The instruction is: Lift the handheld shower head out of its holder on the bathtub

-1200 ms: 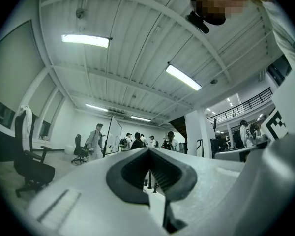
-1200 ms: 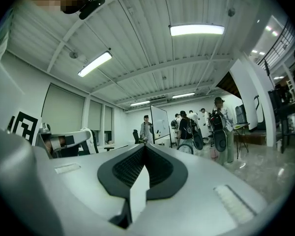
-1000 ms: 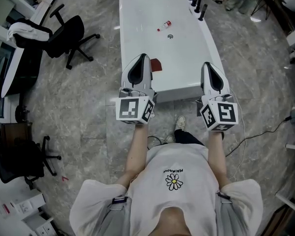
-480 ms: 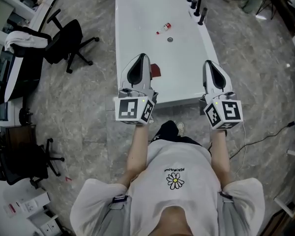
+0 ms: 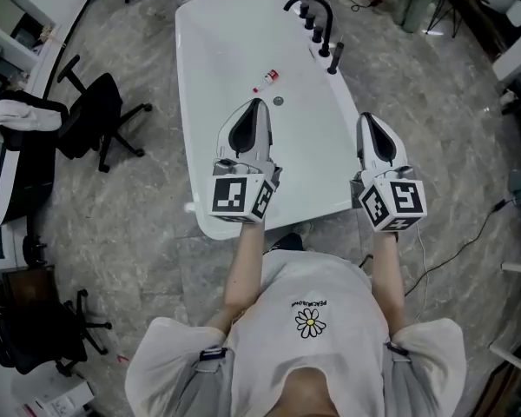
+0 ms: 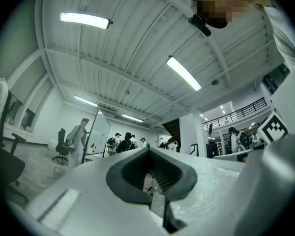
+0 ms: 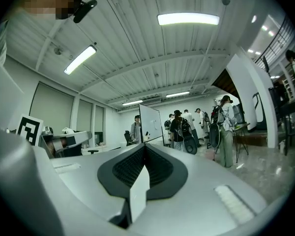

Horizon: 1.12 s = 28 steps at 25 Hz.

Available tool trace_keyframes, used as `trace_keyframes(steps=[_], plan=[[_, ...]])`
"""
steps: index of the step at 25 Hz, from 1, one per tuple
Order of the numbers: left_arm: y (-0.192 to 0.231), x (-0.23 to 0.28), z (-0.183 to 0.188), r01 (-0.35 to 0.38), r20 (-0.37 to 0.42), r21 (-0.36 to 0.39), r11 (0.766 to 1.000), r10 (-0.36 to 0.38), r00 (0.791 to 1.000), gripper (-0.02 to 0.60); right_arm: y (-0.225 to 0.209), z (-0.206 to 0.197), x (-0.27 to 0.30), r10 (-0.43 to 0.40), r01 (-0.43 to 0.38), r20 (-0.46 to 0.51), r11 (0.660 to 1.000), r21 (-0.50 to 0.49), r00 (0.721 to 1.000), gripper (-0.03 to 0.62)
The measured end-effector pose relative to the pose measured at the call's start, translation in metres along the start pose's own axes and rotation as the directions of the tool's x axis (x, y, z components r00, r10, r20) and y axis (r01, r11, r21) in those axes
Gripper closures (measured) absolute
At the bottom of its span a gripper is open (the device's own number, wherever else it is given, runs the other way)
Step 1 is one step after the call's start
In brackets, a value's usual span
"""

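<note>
A white bathtub (image 5: 217, 50) stands in the middle of a large room with a grey stone floor (image 5: 139, 233). The tub is dry inside. A small bottle (image 5: 267, 77) with a red cap lies on its bottom, near the round drain (image 5: 278, 101). On the right rim of the tub there is a black curved faucet (image 5: 309, 3) with a row of black knobs. The shower head (image 5: 335, 59) is a black stick at the near end of this row and it stands upright in its holder on the rim.

The person holds both tools over the near end of the tub. The left hand-held gripper (image 5: 253, 108) is above the inside of the tub and its jaws are together, with only a thin slit between them and nothing in it. The right hand-held gripper (image 5: 369, 122) is above the right rim, its jaws are pressed together and it is empty. Both are well apart from the shower head.

On the left of the tub stands a black office chair (image 5: 100, 115), and farther left a white cloth (image 5: 17, 111) hangs over another chair. A thin cable (image 5: 456, 237) lies on the floor at the right.

Both gripper views look upward. They show a ribbed ceiling with long lamps (image 6: 83, 19), a whiteboard (image 7: 150, 124) and a group of people (image 7: 187, 129) far away.
</note>
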<state>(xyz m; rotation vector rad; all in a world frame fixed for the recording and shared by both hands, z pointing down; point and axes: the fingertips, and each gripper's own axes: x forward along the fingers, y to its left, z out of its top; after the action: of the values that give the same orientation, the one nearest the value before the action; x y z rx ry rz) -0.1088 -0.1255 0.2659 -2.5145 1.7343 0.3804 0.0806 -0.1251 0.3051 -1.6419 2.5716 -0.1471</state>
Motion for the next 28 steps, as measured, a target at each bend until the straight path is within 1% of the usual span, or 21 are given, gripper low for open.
trace_keyframes(steps=[4,8,12,14,19,21,23,26,28], plan=[[0.025,0.036,0.002,0.018,0.02,-0.03,0.999,-0.017,1.0,0.581,-0.01,0.012,0.042,-0.03,0.03,0.007,0.999,-0.028,1.0,0.571],[0.039,0.067,-0.014,0.021,0.003,-0.061,0.998,-0.021,1.0,0.581,-0.025,0.008,0.067,-0.056,0.055,-0.007,0.997,-0.053,0.998,0.571],[0.026,0.102,-0.042,0.052,-0.034,-0.075,0.996,-0.055,0.998,0.581,-0.057,-0.002,0.082,-0.075,0.074,-0.037,0.996,-0.05,0.996,0.571],[0.018,0.125,-0.05,0.067,-0.043,-0.074,0.995,-0.07,0.997,0.581,-0.075,-0.005,0.094,-0.076,0.074,-0.046,0.996,-0.039,0.996,0.571],[0.0,0.172,-0.06,0.08,-0.08,-0.044,0.996,-0.084,0.993,0.58,-0.119,-0.015,0.126,-0.043,0.042,-0.073,0.999,-0.018,0.996,0.571],[0.0,0.186,-0.072,0.068,-0.102,-0.037,0.997,-0.071,0.992,0.581,-0.137,-0.028,0.145,-0.033,0.033,-0.102,0.999,-0.002,0.994,0.571],[0.0,0.196,-0.09,0.047,-0.114,-0.052,0.998,-0.052,0.992,0.581,-0.158,-0.049,0.16,-0.032,0.032,-0.147,0.999,-0.006,0.989,0.571],[0.002,0.205,-0.122,0.064,-0.131,-0.055,0.996,-0.07,0.989,0.581,-0.188,-0.087,0.181,-0.064,0.057,-0.181,0.997,-0.048,0.981,0.571],[0.015,0.21,-0.147,0.071,-0.151,-0.065,0.995,-0.08,0.985,0.581,-0.197,-0.11,0.2,-0.079,0.067,-0.187,0.996,-0.067,0.979,0.571]])
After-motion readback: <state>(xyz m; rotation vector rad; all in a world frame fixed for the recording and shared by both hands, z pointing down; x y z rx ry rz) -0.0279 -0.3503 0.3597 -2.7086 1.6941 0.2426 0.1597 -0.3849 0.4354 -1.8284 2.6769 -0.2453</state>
